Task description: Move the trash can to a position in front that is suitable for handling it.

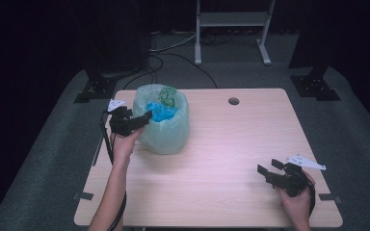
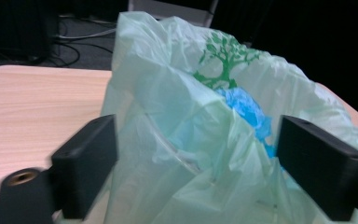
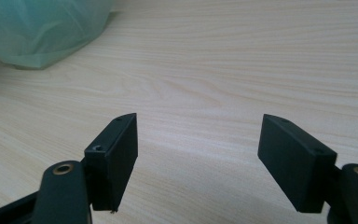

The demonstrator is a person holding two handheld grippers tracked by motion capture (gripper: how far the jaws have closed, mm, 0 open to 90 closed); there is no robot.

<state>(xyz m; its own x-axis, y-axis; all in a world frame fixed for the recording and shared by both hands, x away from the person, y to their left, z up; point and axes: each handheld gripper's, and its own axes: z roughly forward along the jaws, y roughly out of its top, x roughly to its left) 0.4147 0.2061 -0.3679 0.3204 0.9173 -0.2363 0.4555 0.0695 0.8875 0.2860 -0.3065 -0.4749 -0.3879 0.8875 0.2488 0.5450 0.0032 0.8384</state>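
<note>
A pale green plastic bag (image 1: pixel 166 132) with a green tree print (image 1: pixel 167 96) stands at the table's back left, holding something blue (image 1: pixel 161 112). My left gripper (image 1: pixel 142 118) is at the bag's left rim. In the left gripper view it is open (image 2: pixel 196 158), its jaws standing wide on either side of the bag's crumpled rim (image 2: pixel 182 116), with the blue contents (image 2: pixel 247 107) behind. My right gripper (image 1: pixel 270 167) rests near the front right corner. It is open (image 3: pixel 198 154) over bare wood, far from the bag (image 3: pixel 42 28).
The light wooden table (image 1: pixel 221 159) has a round cable hole (image 1: pixel 233 101) at the back. A white frame (image 1: pixel 231 29) and black stand feet (image 1: pixel 94 89) stand on the grey floor beyond, with cables (image 1: pixel 173 45).
</note>
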